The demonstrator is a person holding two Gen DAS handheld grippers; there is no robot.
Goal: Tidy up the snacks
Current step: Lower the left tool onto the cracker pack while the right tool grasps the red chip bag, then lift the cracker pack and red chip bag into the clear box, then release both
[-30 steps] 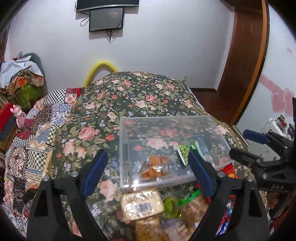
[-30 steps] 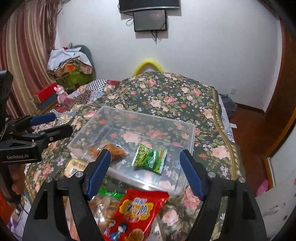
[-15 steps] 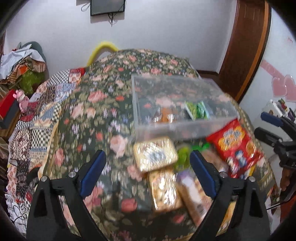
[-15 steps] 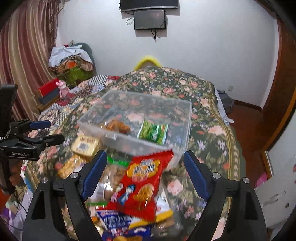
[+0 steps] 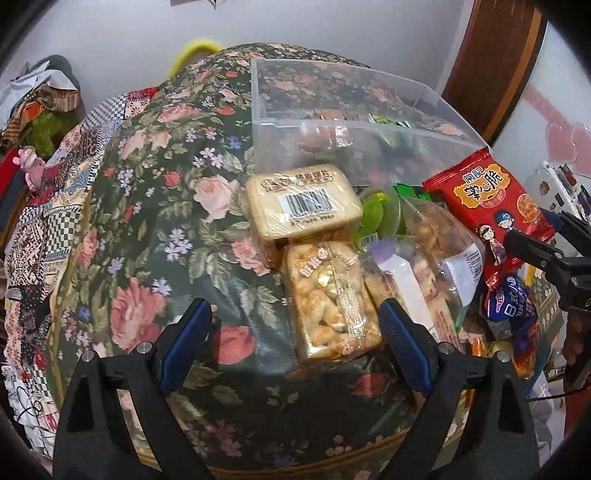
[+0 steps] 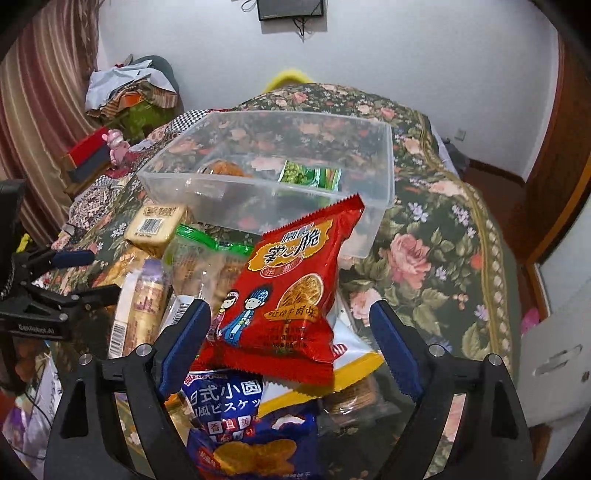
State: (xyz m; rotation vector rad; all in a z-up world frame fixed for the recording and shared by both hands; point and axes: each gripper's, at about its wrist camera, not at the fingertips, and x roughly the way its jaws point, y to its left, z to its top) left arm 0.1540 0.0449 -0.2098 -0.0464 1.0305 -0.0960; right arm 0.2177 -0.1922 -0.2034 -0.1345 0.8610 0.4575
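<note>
Snacks are piled on our floral bedspread (image 5: 155, 206) right in front of the clear plastic bin (image 6: 384, 162), which already holds a green packet (image 6: 310, 175) and something orange. Our left gripper (image 5: 295, 332) is spread wide, with a clear pack of golden crackers (image 5: 328, 295) sitting between its fingers, nothing pinched. Our right gripper (image 6: 290, 332) is wide open too, hovering over the red snack bag (image 6: 291, 284) on top of the pile.

I see a white wall (image 6: 388, 48) with a dark screen (image 6: 290, 9) mounted high, a striped curtain (image 6: 33, 110) on one side, a brown wooden door frame (image 5: 495, 62) opposite — and a floral bedspread (image 5: 147, 229) filling the middle.
</note>
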